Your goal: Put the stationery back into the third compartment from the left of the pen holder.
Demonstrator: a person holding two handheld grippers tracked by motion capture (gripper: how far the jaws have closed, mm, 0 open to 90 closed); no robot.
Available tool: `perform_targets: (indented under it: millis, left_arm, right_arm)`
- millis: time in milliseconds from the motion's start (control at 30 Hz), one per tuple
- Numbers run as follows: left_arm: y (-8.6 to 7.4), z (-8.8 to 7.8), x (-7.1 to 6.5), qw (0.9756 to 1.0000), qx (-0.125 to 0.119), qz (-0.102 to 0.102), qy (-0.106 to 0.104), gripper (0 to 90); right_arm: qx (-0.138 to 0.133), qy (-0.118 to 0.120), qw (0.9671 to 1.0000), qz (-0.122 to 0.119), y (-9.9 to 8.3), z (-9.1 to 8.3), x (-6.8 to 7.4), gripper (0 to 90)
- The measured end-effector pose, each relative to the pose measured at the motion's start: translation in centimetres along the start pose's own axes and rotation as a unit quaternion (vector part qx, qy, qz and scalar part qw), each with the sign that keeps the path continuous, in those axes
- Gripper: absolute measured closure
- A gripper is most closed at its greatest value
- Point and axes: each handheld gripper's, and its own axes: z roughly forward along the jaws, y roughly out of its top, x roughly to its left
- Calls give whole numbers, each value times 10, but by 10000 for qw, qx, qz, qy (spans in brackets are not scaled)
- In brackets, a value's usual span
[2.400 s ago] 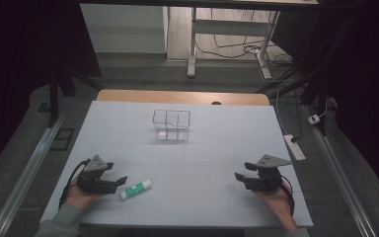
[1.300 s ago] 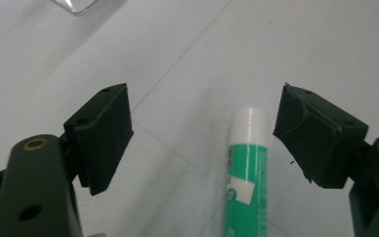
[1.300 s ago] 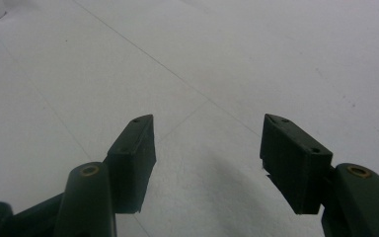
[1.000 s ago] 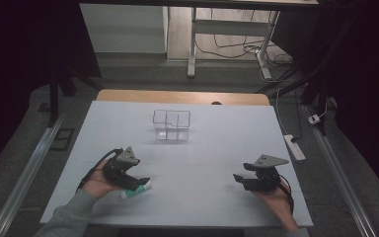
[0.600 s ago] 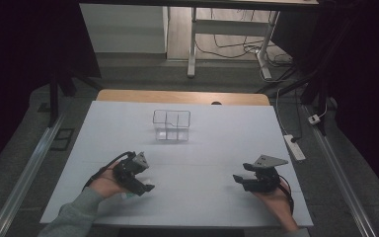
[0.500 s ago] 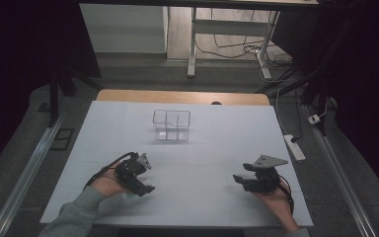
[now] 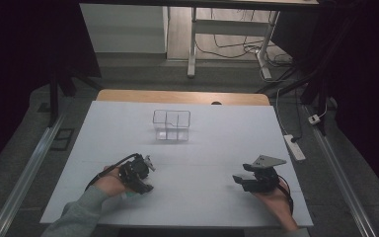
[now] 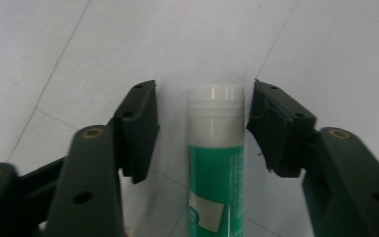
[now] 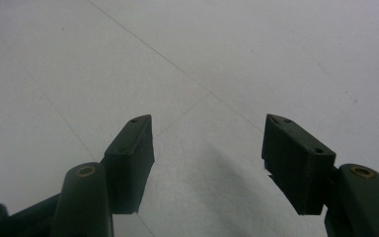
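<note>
Green glue stick (image 8: 214,163) on white table (image 7: 212,143), left hand-held gripper (image 8: 202,123) closing around it, not yet gripping, right hand-held gripper (image 9: 207,163) wide

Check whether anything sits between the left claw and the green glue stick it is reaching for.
Nothing visible does. In the left gripper view the left claw already straddles the green plastic glue stick with a white cap, which lies on the white table. Its jaws have just been closing; the right one is at the cap, while a gap remains on the left.

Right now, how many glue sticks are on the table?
1. The glue stick lies on the white table between the left hand-held gripper jaws; none elsewhere in view.
</note>
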Motion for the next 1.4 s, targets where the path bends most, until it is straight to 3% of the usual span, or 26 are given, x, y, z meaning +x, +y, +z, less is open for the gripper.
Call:
perform_targets:
  millis: [200,400,600,700,900,1100,1300,1400]
  left_arm:
    - [-1,-1,0,10000,-69,41,-56,635]
    - [-4,-4,2,9998,-150,57,-68,643]
    - [-9,-23,3,9978,-662,-42,-23,645]
    - [-11,-36,5,9934,-1132,-161,-12,644]
    - [-16,-47,10,9848,-1699,-371,17,644]
    - [-22,-55,14,9757,-2128,-526,72,644]
    - [-22,-59,15,9693,-2366,-603,282,644]
    - [-22,-61,16,9644,-2546,-654,287,644]
  right_arm:
    - [20,-11,10000,-7,0,0,0,367]
    - [14,-34,10000,-2,0,0,0,368]
    - [-17,-19,10000,24,0,-1,-1,369]
    - [-49,0,10000,57,0,-2,-2,370]
    - [-70,-9,10000,68,0,-2,-2,370]
    - [-68,-22,9999,73,0,-2,-3,369]
    - [-95,15,9999,97,0,-3,-3,369]
    - [-158,54,9998,112,0,-4,-3,366]
